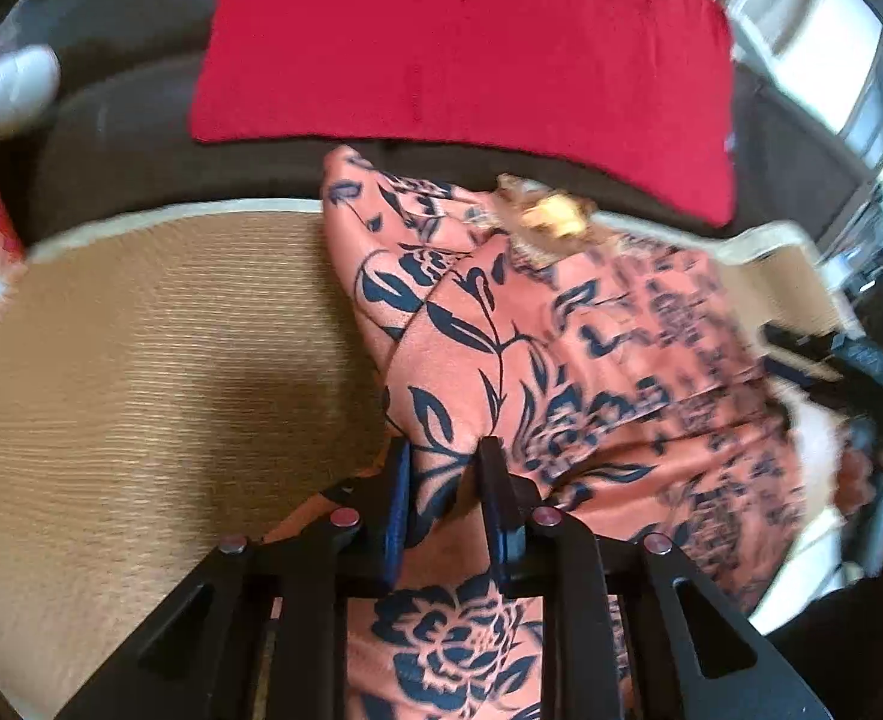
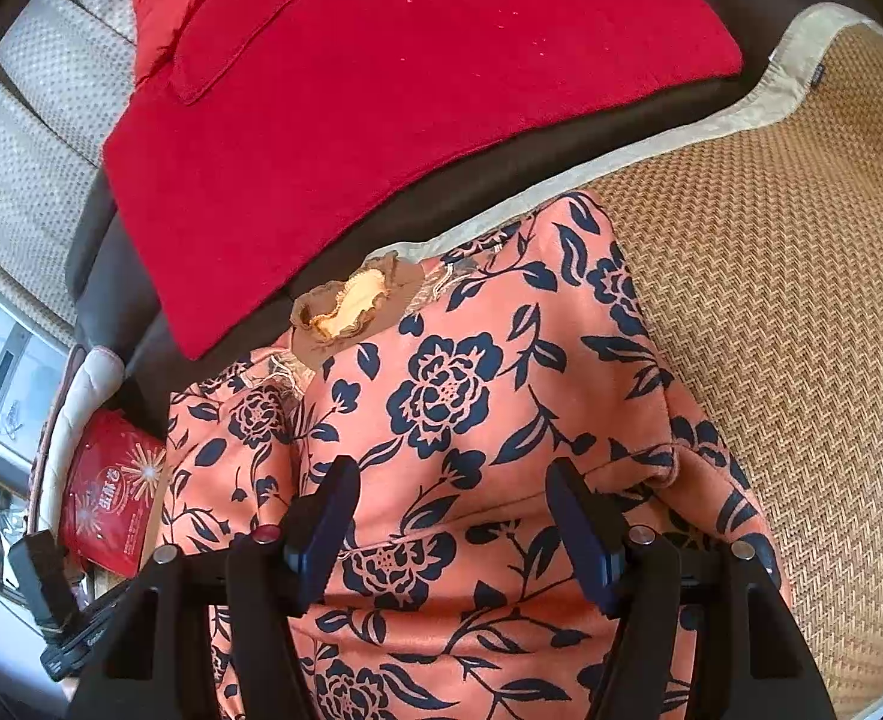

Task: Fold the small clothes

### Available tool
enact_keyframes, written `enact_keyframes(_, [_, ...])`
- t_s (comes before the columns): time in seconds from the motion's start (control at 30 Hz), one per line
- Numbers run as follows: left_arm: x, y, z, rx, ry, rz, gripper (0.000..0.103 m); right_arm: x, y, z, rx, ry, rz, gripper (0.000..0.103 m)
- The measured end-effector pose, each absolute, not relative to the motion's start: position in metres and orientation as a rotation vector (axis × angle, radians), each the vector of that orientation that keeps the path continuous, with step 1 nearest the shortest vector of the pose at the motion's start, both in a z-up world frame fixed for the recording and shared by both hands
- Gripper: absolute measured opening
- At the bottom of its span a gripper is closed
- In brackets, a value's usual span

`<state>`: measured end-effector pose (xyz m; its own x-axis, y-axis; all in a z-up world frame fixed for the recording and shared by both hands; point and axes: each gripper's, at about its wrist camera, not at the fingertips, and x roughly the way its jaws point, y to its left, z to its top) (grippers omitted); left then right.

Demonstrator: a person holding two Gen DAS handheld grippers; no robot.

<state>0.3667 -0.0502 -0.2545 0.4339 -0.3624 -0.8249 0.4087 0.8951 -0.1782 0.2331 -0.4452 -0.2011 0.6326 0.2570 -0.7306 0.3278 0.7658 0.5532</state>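
Observation:
A small orange garment with a dark blue flower print (image 2: 453,396) lies partly folded on a woven straw mat (image 2: 771,312); its brown frilled collar (image 2: 351,300) points toward the far mat edge. My left gripper (image 1: 444,456) is shut on a fold of this garment (image 1: 501,360) and holds it raised above the mat (image 1: 141,360). My right gripper (image 2: 450,480) is open, with its fingers spread over the flat middle of the garment, holding nothing.
A red cloth (image 2: 381,90) lies on a dark sofa behind the mat (image 1: 459,54). A red packet (image 2: 111,504) and a black device (image 2: 45,588) sit at the left in the right wrist view. The other gripper's black body (image 1: 849,366) shows at the right edge.

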Motion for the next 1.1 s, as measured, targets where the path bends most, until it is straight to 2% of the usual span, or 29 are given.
enact_keyframes(0.2, [0.373, -0.058, -0.271, 0.099, 1.071, -0.400, 0.022, 0.228, -0.455, -0.203, 0.743, 0.907, -0.068, 0.069])
enact_keyframes(0.27, [0.372, -0.059, -0.273, 0.087, 1.077, -0.414, 0.019, 0.227, -0.459, -0.204, 0.752, 0.907, -0.073, 0.069])
enact_keyframes(0.33, [0.373, -0.060, -0.274, 0.092, 1.080, -0.412, 0.009, 0.228, -0.461, -0.205, 0.763, 0.911, -0.073, 0.069])
enact_keyframes(0.57, [0.364, -0.069, -0.266, 0.075, 1.054, -0.460, 0.004, 0.227, -0.467, -0.207, 0.822, 0.903, -0.074, 0.069])
enact_keyframes(0.87, [0.342, -0.118, -0.211, -0.004, 0.977, -0.659, 0.003, 0.215, -0.484, -0.206, 0.881, 0.881, -0.093, 0.069])
enact_keyframes(1.1, [0.346, -0.200, -0.147, -0.124, 0.921, -0.885, 0.003, 0.209, -0.498, -0.194, 0.901, 0.833, -0.081, 0.069])
